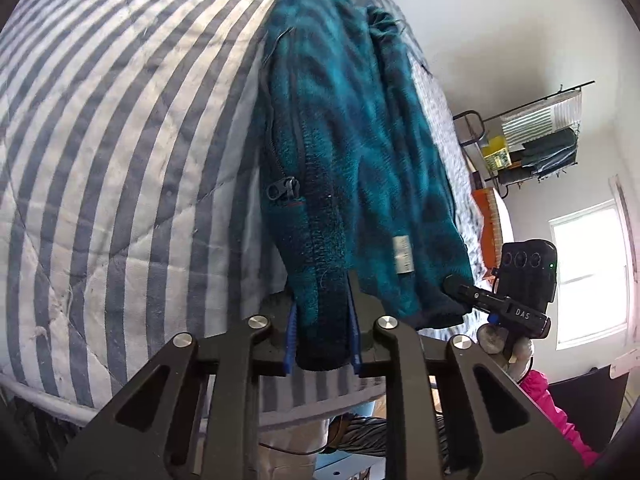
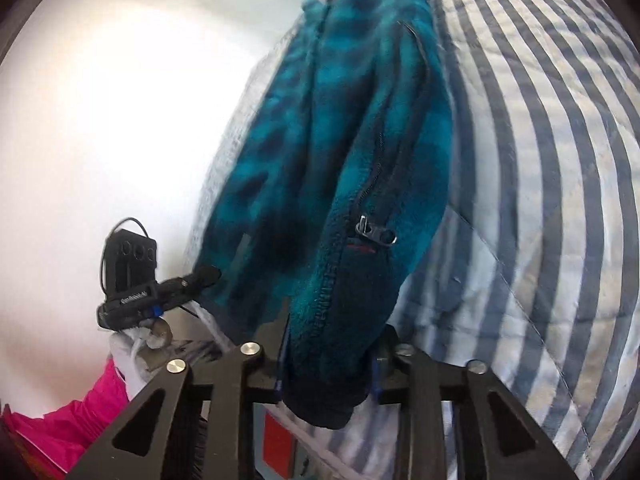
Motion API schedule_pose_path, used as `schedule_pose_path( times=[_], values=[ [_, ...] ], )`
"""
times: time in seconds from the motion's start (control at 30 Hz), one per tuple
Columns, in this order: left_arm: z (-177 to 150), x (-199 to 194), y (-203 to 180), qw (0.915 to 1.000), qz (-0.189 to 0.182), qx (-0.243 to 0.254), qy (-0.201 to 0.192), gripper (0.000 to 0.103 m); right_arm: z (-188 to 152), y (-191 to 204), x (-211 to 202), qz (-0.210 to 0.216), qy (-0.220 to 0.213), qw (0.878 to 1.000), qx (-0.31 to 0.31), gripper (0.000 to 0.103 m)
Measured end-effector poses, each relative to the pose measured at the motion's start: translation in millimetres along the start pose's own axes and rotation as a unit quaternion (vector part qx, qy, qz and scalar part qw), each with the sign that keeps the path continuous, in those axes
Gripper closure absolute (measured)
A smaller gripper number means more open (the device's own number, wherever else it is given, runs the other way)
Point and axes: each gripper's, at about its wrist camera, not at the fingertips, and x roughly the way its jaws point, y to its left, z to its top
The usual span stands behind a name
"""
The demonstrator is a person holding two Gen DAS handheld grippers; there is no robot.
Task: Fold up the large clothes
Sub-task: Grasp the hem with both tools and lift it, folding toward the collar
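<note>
Teal plaid fleece jacket point(image 1: 352, 140) lies on a blue-and-white striped quilted bed point(image 1: 120, 140); left claw point(image 1: 322, 336) and right claw point(image 2: 328, 376) each pinch its dark hem.

Teal fleece on blue-and-white stripes

The fleece jacket point(image 1: 352, 152) is mottled teal with darker navy trim at its hem and a black zip; a small pale label sits near the hem. The quilt point(image 1: 120, 140) under it carries grey-blue and white stripes. The gripper pads point(image 1: 291, 336) are blue, a sleeve point(image 2: 80, 424) bright pink.
</note>
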Motion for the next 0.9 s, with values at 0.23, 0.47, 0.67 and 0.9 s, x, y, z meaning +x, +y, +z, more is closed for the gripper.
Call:
schedule_pose_path(
  times=[0.23,0.47,0.67,0.9],
  values=[
    [21,-23,-24,0.9994,-0.02,0.006,-0.028,0.088,13,40,-15,0.012,-0.047,0.998,-0.027,0.081],
    [68,-39,-48,0.998,-0.029,-0.005,-0.056,0.088,46,52,-45,0.021,-0.098,0.995,-0.016,0.082],
    [120,-31,-66,0.9982,-0.015,0.003,-0.058,0.088,88,55,-50,-0.011,-0.106,0.994,-0.006,0.082],
    [175,-3,-63,0.9987,0.009,-0.005,-0.05,0.089,134,42,-37,-0.043,-0.104,0.994,0.012,0.082]
  ],
)
